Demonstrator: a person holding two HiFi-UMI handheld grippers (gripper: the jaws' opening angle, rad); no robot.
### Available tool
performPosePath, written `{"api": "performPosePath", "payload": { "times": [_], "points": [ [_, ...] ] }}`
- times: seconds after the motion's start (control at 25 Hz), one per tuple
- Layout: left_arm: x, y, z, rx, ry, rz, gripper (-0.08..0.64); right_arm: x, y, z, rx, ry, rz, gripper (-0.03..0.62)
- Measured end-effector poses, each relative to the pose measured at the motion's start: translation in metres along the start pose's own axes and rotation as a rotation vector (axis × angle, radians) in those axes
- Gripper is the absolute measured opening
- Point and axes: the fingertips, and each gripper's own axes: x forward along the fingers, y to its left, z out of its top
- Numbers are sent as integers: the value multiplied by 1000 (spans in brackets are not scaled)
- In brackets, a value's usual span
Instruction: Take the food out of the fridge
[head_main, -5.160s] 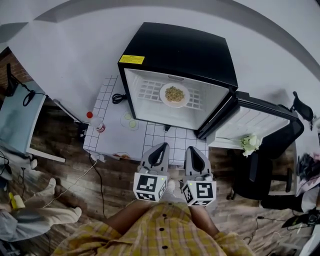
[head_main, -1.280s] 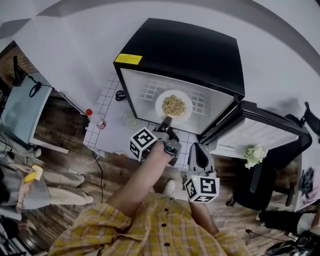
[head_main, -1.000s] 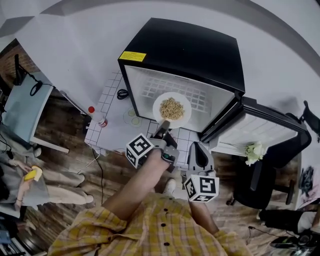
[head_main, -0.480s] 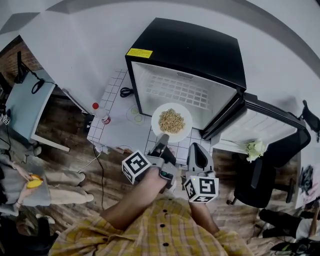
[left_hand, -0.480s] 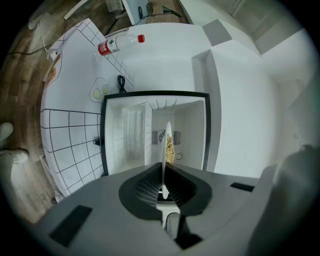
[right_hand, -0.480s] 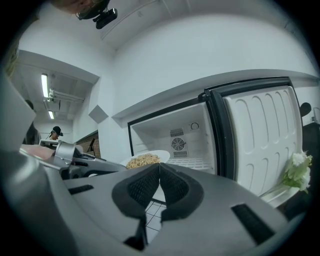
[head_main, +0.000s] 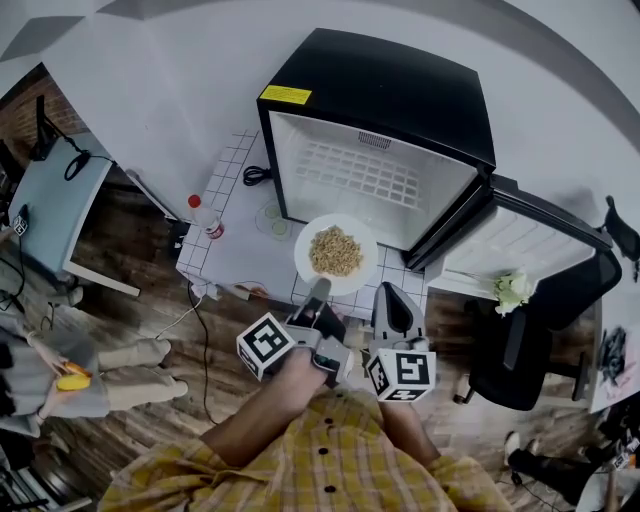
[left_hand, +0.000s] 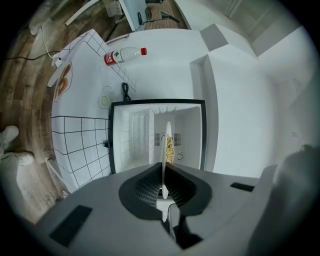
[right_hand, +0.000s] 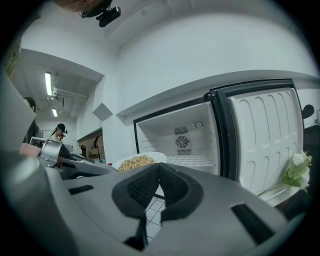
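Observation:
A white plate of pale noodles (head_main: 336, 254) hangs in front of the open black fridge (head_main: 400, 90), over the tiled table (head_main: 235, 262). My left gripper (head_main: 318, 292) is shut on the plate's near rim. In the left gripper view the plate (left_hand: 167, 142) shows edge-on, clamped between the pads of the left gripper (left_hand: 164, 187), with the empty fridge shelf behind it. My right gripper (head_main: 390, 303) hovers just right of the left one, shut with nothing in it. The right gripper view shows the right gripper's (right_hand: 159, 167) pads pressed together and the plate (right_hand: 137, 161) to its left.
The fridge door (head_main: 520, 250) stands swung open to the right, with a white flower (head_main: 513, 290) at its edge. A red-capped bottle (head_main: 205, 217), a small dish (head_main: 268, 220) and a black cable (head_main: 255, 175) lie on the table. A dark chair (head_main: 540, 340) is at right, a person (head_main: 60, 375) at left.
My left gripper has pulled back toward me with the plate, which has left the fridge shelf and now hangs over the table in front. The right gripper has barely moved.

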Motion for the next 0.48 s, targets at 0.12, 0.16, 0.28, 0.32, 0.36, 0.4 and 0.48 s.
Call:
{"api": "performPosePath", "payload": {
  "times": [0.12,0.16,0.28,0.32,0.36,0.4,0.48],
  "points": [
    [-6,1,4,-8,-13,2,18,-2,3,-3,5,10,2,7],
    [-7,1,4,-8,-15,3,18,-3,4,-3,8,10,2,8],
    [-11,2,3,-7,-15,9,18,-5,5,-3,13,5,1,8],
    [-12,2,2,-7,-13,10,18,-6,5,-2,12,4,1,6],
    [-14,2,1,-8,-12,10,18,-7,6,-2,10,3,1,6],
    [-15,2,0,-10,-10,9,18,-8,7,-2,10,2,1,7],
    [-17,2,-1,-11,-9,8,18,-10,9,-3,10,2,1,7]
  ]
}}
